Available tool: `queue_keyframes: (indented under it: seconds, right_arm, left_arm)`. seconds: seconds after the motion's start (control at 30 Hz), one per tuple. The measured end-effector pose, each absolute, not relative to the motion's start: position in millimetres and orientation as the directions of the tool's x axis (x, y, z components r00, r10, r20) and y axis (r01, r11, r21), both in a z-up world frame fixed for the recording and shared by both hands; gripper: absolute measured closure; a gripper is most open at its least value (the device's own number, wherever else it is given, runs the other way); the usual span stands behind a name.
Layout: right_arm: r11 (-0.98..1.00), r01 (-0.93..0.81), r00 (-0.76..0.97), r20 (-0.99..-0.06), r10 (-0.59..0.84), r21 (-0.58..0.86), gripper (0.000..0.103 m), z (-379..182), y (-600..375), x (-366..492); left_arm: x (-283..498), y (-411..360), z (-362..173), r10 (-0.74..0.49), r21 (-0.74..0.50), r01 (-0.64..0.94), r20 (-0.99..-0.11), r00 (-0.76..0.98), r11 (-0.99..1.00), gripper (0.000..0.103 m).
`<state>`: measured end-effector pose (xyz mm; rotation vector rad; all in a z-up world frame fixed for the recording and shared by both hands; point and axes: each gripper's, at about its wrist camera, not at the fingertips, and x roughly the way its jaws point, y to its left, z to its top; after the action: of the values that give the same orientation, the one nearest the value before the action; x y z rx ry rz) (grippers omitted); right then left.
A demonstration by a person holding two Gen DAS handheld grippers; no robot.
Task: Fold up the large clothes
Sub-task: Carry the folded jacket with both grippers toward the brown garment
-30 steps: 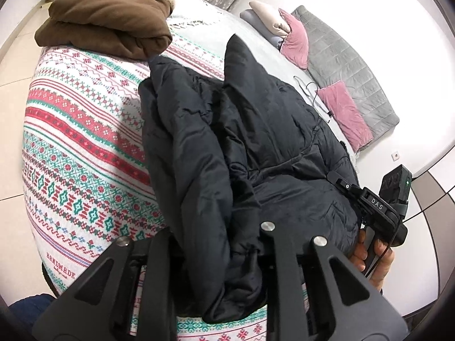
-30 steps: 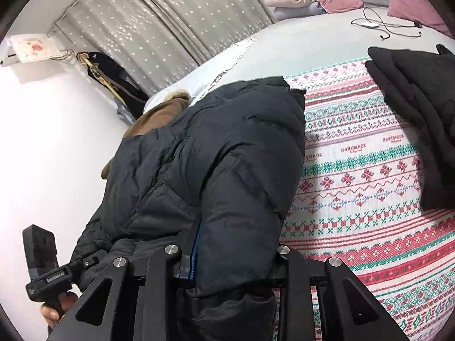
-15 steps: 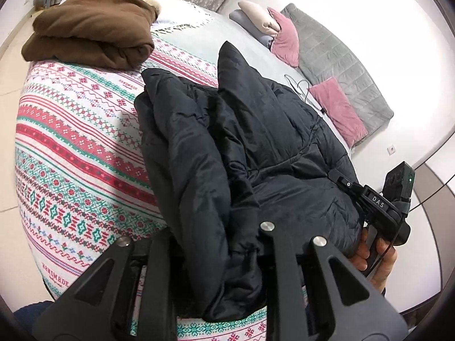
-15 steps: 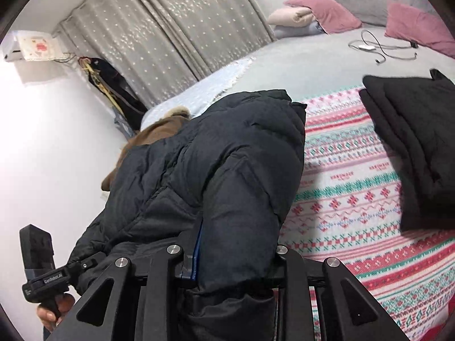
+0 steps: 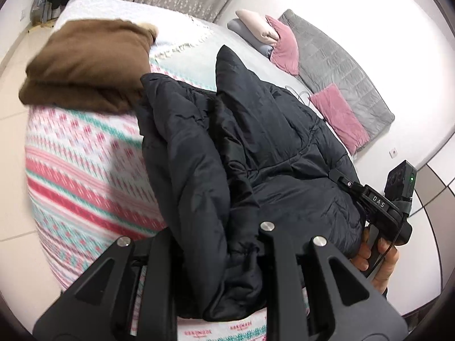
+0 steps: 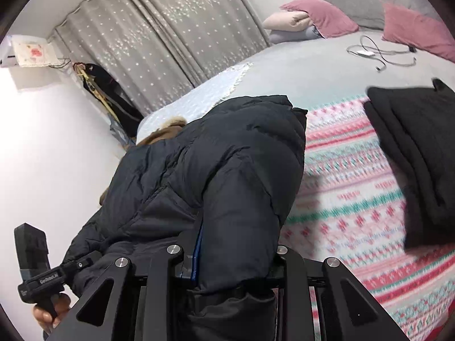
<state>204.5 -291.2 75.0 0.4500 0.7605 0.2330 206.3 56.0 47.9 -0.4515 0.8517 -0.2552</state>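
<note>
Left wrist view: the left claw [image 5: 216, 258] is clamped on the bunched edge of the black puffer jacket [image 5: 256, 156], which hangs over the patterned bed cover [image 5: 85, 170] beside a folded brown garment [image 5: 88, 65].

Right wrist view: the right claw [image 6: 230, 258] grips the jacket's other edge; folded black clothes [image 6: 412, 156] lie apart on the bed.

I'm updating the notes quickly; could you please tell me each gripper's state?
Left gripper: closed on the black puffer jacket.
Right gripper: closed on the same jacket.

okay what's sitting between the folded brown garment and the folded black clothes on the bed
The black puffer jacket, held up by both grippers; in the right wrist view it stands between the brown garment and the black clothes, over the patterned blanket.
</note>
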Motion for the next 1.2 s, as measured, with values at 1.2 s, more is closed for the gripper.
queue_keyframes:
  seconds: [1.2]
  right_arm:
    - [0.747, -0.280, 0.495, -0.577, 0.650, 0.602, 0.071, 14.3, -10.4, 616.4]
  left_arm:
    - [399.9, 339.4, -11.9, -0.169, -0.531, -0.212, -0.579, 0.798, 0.820, 0.072]
